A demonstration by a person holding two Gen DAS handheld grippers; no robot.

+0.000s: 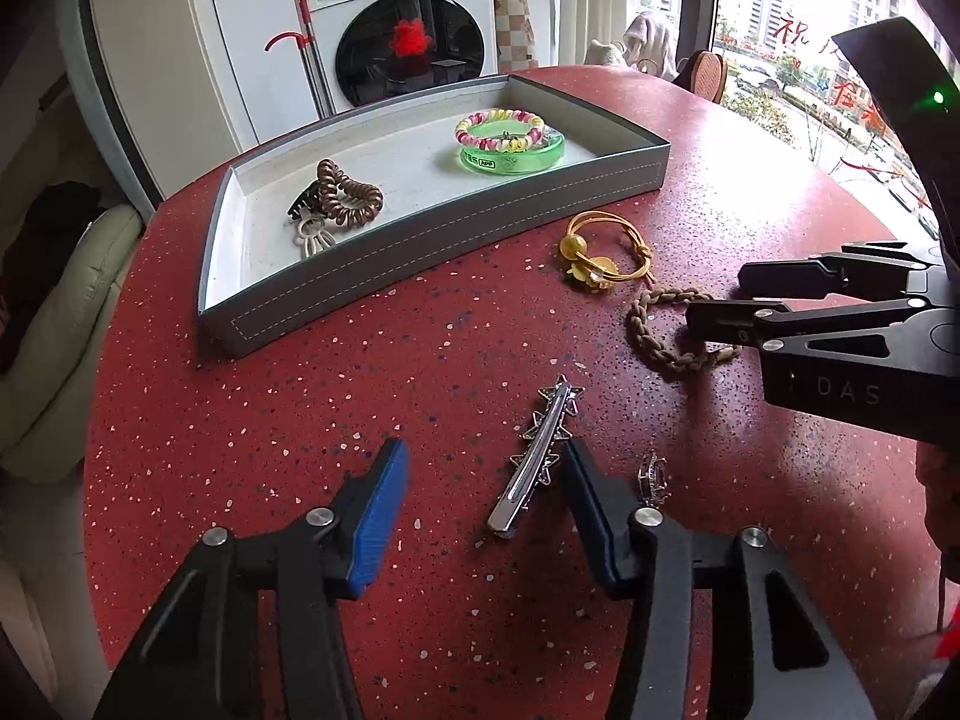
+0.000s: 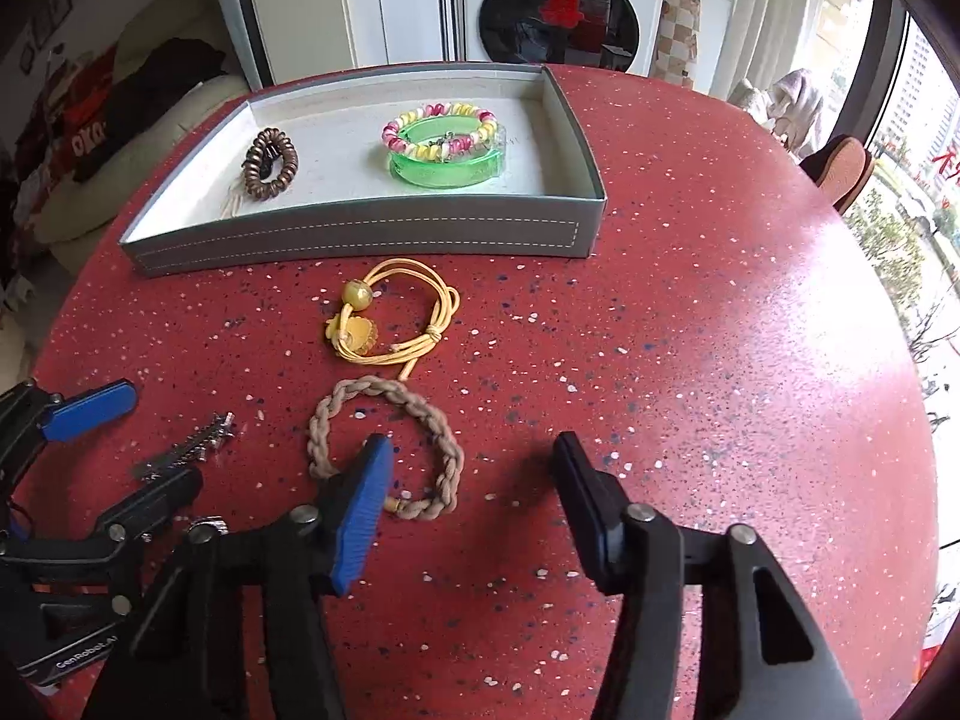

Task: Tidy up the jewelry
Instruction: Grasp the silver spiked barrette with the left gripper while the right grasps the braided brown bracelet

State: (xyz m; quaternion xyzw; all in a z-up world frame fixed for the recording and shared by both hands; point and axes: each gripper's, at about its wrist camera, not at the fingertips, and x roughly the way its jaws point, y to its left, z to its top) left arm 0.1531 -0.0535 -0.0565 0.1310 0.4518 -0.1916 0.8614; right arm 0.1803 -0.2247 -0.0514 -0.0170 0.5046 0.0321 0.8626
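Your left gripper (image 1: 486, 480) jaws sit half-wide around the silver star hair clip (image 1: 531, 459); your right gripper (image 2: 474, 480) jaws, half-wide, straddle the tan braided rope bracelet (image 2: 384, 450), with the yellow cord hair tie (image 2: 390, 324) just past them on the red speckled counter (image 2: 720, 360).

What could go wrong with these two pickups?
1. The left gripper straddles the flat silver hair clip; lying flush on the table, it may slide out when squeezed.
2. The right gripper has one finger inside the braided loop, so it may pinch only one strand and drag it.
3. The two grippers work close together and could bump.
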